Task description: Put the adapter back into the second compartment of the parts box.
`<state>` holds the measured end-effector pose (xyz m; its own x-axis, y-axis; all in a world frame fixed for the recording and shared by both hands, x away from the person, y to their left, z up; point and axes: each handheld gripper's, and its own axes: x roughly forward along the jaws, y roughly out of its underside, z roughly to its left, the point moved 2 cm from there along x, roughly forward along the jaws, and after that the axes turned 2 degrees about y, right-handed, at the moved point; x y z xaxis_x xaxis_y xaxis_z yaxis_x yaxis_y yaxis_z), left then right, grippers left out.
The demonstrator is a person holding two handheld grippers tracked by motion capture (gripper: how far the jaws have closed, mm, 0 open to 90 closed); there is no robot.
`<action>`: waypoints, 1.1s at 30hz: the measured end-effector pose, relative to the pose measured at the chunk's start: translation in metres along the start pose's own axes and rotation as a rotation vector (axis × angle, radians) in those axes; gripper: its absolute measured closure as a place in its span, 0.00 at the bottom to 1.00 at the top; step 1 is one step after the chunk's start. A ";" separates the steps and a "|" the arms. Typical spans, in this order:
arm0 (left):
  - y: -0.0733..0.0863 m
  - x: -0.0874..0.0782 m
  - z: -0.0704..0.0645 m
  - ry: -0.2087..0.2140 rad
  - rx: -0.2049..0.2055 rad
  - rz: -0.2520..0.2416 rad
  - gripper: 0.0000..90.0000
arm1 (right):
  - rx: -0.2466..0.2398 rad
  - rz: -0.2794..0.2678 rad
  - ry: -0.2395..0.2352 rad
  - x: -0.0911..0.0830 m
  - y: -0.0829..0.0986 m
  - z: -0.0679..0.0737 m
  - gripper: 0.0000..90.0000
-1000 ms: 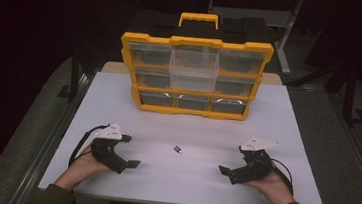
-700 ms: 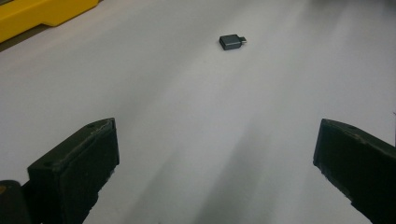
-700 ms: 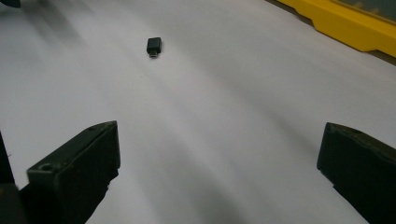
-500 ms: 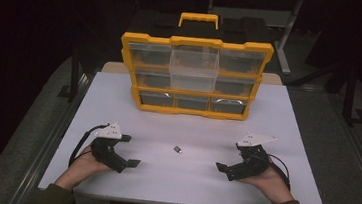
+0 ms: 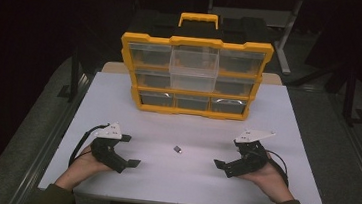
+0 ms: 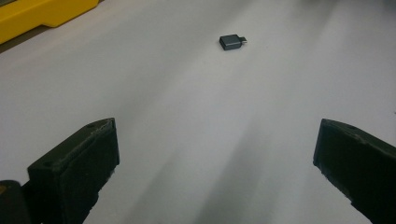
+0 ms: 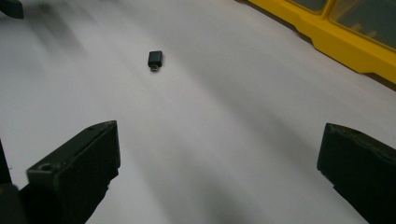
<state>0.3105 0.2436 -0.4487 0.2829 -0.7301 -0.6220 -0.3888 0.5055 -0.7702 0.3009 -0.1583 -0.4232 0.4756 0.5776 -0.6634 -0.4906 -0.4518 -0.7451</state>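
**Small adapter lies between two wide-open tools**

From the high view, a small dark adapter [image 5: 178,149] lies alone on the white desk [image 5: 288,117], in front of the yellow organiser [image 5: 194,78] and well apart from it. The left tool [image 5: 131,157] sits to the adapter's left and a little nearer the person; the right tool [image 5: 220,167] sits to its right, likewise a little nearer. Each is held in a hand that comes in from the desk's near edge, and neither touches the adapter.

The high view leaves the adapter a mere speck. The left gripper view gives it shape: a grey block [image 6: 230,42] with a short plug on one end, lying flat, ahead of that tool's jaws and well apart from them. A yellow corner of the organiser shows beyond it. The right gripper view shows the adapter [image 7: 155,59] with its plug end pointing roughly back toward that tool, though the picture is somewhat blurred there. Part of the organiser's lower drawers shows off to one side.

Both gripper views show their jaws spread wide, with bare desk between them and nothing held.

Around the adapter the desk is bare on every side. The organiser stands toward the desk's far edge; the high view shows its upper middle drawer pulled out toward the adapter.
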 end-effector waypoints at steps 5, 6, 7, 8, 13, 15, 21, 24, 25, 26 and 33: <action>0.000 0.000 0.000 0.000 0.008 0.002 0.00 | -0.013 0.006 -0.002 0.003 -0.005 0.002 0.00; 0.000 0.000 0.000 0.000 0.009 0.000 0.00 | -0.017 0.009 -0.003 0.004 -0.006 0.002 0.00; 0.000 0.000 0.000 0.000 0.009 0.000 0.00 | -0.017 0.009 -0.003 0.004 -0.006 0.002 0.00; 0.000 0.000 -0.001 -0.001 0.009 0.000 0.00 | -0.019 0.010 -0.002 0.004 -0.007 0.003 0.00; 0.000 0.000 -0.001 0.001 0.008 -0.001 0.00 | -0.026 0.010 -0.016 0.007 -0.011 0.004 0.00; 0.000 0.000 -0.001 0.002 0.009 0.000 0.00 | -0.024 0.010 -0.017 0.008 -0.012 0.004 0.00; 0.000 0.000 -0.001 0.004 0.008 -0.004 0.00 | -0.026 0.010 -0.026 0.008 -0.015 0.005 0.00; 0.000 0.000 -0.001 0.005 0.005 -0.005 0.00 | -0.027 0.009 -0.033 0.009 -0.018 0.006 0.00; 0.000 0.000 -0.001 0.005 0.005 -0.006 0.00 | -0.027 0.010 -0.034 0.010 -0.019 0.006 0.00; 0.000 0.000 -0.002 0.005 0.005 -0.006 0.00 | -0.024 0.013 -0.034 0.010 -0.020 0.006 0.00; 0.000 0.000 -0.002 0.009 0.006 -0.007 0.00 | -0.028 0.014 -0.038 0.012 -0.026 0.007 0.00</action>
<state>0.3087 0.2431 -0.4486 0.2776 -0.7379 -0.6151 -0.3818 0.5028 -0.7755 0.3141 -0.1345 -0.4115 0.4407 0.5964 -0.6709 -0.4757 -0.4786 -0.7380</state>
